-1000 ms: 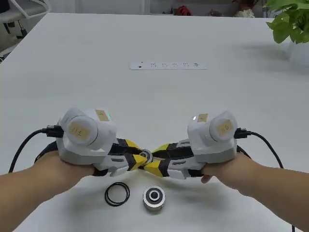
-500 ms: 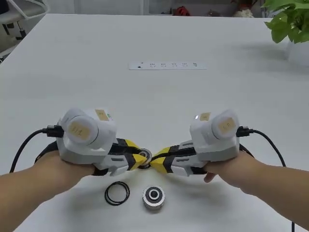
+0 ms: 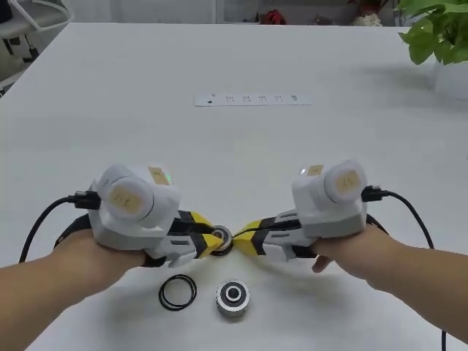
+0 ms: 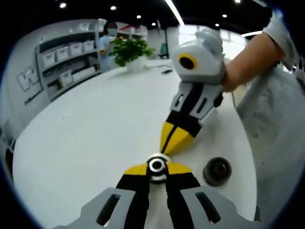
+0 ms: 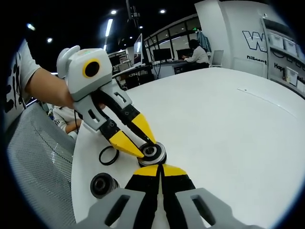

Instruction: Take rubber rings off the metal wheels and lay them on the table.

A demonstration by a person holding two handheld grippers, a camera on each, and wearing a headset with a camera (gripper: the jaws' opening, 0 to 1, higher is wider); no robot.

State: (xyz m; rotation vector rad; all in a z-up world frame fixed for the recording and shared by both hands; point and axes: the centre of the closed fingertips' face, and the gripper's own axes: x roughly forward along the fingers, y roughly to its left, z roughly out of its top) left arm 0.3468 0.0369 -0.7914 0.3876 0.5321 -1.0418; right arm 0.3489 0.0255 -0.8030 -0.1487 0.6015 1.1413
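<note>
A small metal wheel (image 3: 222,236) hangs just above the white table (image 3: 241,153), with my left gripper (image 3: 213,240) shut on it. In the left gripper view the wheel (image 4: 157,164) sits between the yellow tips. My right gripper (image 3: 240,243) comes in from the right, its jaws shut on the black rubber ring at the wheel's (image 5: 152,151) near rim; the right gripper (image 5: 158,168) touches that rim. Near the front edge lie a loose black rubber ring (image 3: 178,292) and a second metal wheel (image 3: 233,298).
A white power strip (image 3: 252,99) lies across the middle of the table. A potted plant (image 3: 439,33) stands at the far right corner. Black cables (image 3: 40,216) trail from both grippers. A person (image 5: 195,50) sits at desks beyond the table.
My right gripper has drawn back to the right, so its tips no longer overlap the left gripper's. The left gripper still holds the wheel in the same place.
</note>
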